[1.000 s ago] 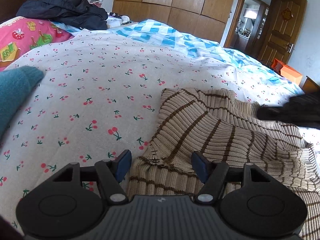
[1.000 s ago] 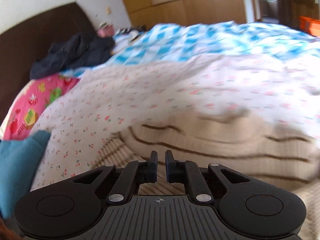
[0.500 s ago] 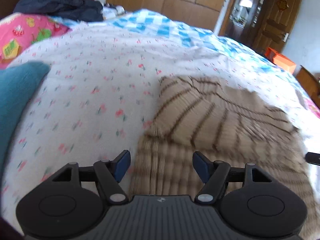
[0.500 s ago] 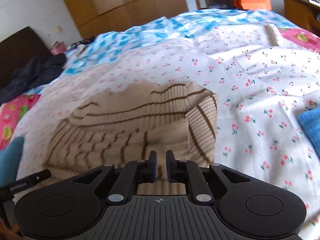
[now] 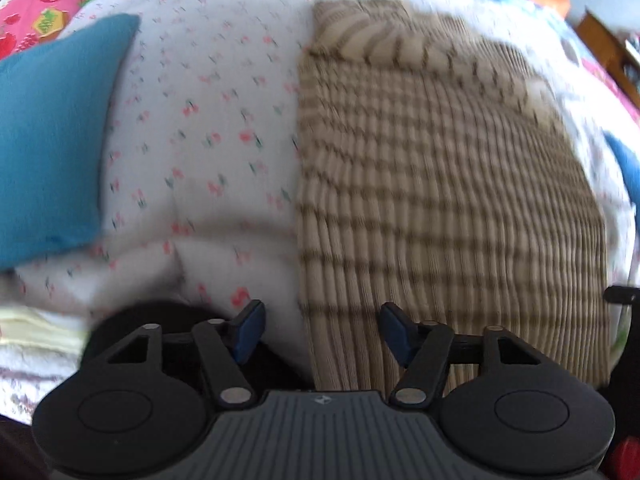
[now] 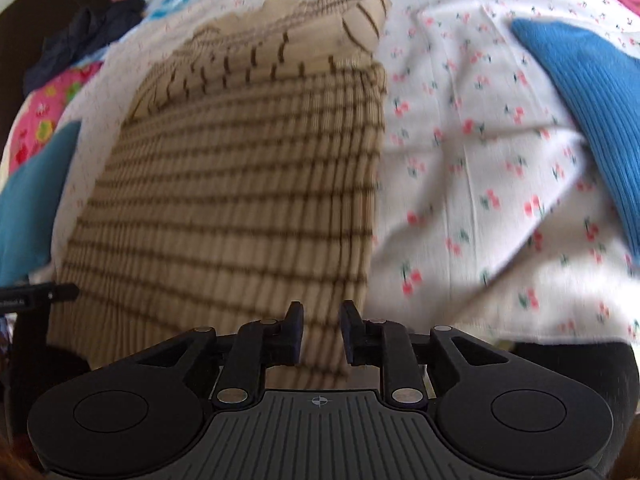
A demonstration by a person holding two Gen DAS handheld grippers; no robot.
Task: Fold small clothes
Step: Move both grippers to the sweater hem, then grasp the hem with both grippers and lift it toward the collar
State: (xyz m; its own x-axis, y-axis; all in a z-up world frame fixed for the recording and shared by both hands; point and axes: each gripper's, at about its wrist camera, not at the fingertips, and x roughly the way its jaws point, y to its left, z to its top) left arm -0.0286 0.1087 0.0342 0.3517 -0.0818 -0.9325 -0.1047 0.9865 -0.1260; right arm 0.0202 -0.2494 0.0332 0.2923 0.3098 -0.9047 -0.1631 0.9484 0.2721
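**Now over the near edge of the sweater**

Nearest us, both claws point steeply down at the bed. Our left gripper stands wide, nothing between its fingers; its jaws have just been closing a little. It straddles the sweater's left edge, one blue pad over the sheet, the other over the knit. Our right gripper is parted by a narrow gap (its jaws have just been opening) and pinches nothing; it hangs over the sweater's near right corner.

Beyond them the sweater, beige with brown stripes, lies flat on the cherry-print sheet, sleeves folded across its far end. Both views are blurred, so we cannot tell whether the pads touch the cloth.

Further out, a teal cloth lies left of the sweater and a blue knit right of it, each apart from it. Dark clothes are heaped at the far end.
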